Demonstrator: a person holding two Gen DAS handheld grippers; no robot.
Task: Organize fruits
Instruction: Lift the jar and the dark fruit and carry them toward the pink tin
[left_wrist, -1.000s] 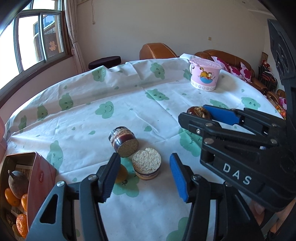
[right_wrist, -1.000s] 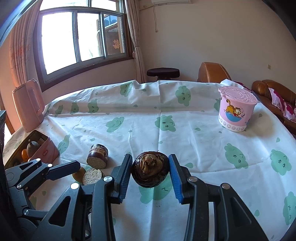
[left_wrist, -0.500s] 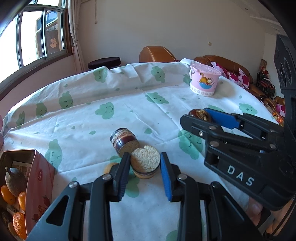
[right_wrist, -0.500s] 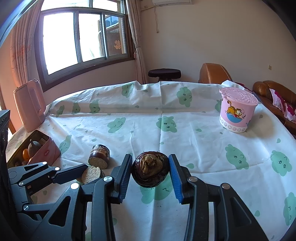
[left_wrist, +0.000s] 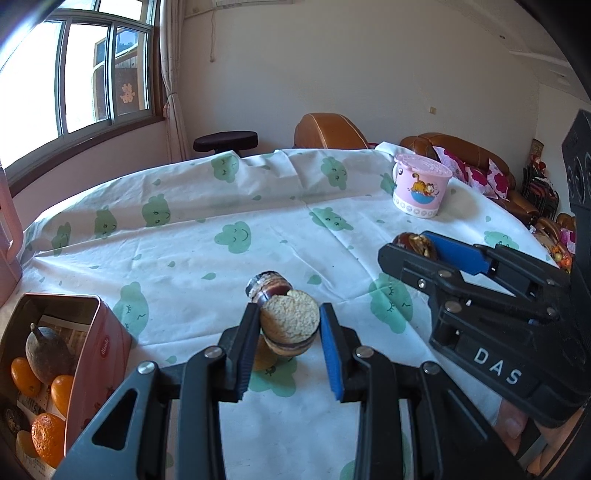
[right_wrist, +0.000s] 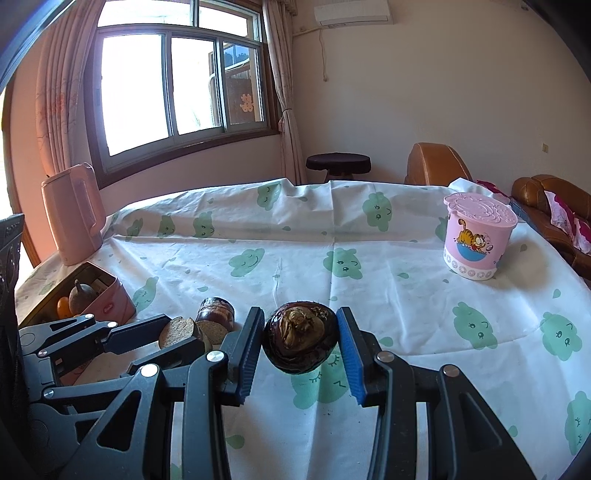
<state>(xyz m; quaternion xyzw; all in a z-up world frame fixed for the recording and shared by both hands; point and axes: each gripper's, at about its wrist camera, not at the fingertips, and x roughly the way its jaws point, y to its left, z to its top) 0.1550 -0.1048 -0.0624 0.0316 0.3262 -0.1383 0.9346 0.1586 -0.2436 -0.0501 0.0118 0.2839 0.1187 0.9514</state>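
the left gripper (left_wrist: 290, 334) is clamped on a cut fruit half (left_wrist: 290, 325), lifted above the cloth (left_wrist: 221, 266), right of the pink tin (left_wrist: 99, 343). a second half (left_wrist: 267, 286) lies just behind it. further right of the tin, the right gripper (right_wrist: 300, 341) is clamped on a dark round fruit (right_wrist: 300, 341). oranges (left_wrist: 46, 437) sit in the tin.

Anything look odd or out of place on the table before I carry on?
Mostly orderly. One small orange fruit lies loose on the tablecloth, half hidden behind the left gripper and its cut root piece, not in the pink tin.
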